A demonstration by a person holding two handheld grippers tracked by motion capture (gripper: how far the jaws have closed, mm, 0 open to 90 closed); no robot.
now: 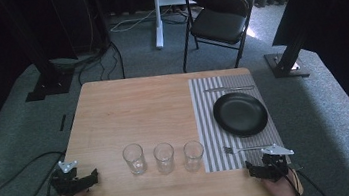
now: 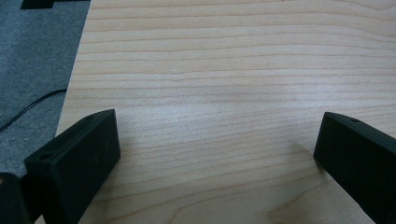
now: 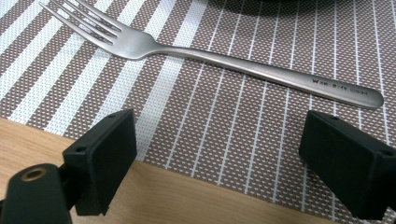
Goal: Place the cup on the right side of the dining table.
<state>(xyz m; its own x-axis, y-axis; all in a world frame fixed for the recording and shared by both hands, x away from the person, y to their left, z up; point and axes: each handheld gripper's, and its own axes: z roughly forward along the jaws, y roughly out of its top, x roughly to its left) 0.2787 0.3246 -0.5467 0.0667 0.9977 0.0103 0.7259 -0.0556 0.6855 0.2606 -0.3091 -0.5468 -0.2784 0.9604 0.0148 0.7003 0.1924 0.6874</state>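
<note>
Wooden table [image 1: 128, 108]: right gripper [image 3: 219, 154] jaws wide, empty, near fork [image 3: 224, 58] on placemat [image 3: 210, 121]; left gripper [image 2: 215, 154] wide, empty.

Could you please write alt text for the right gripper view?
A steel fork lies on a striped placemat, just beyond the open right tongs, which hold nothing. The wooden table edge shows below the mat.
</note>
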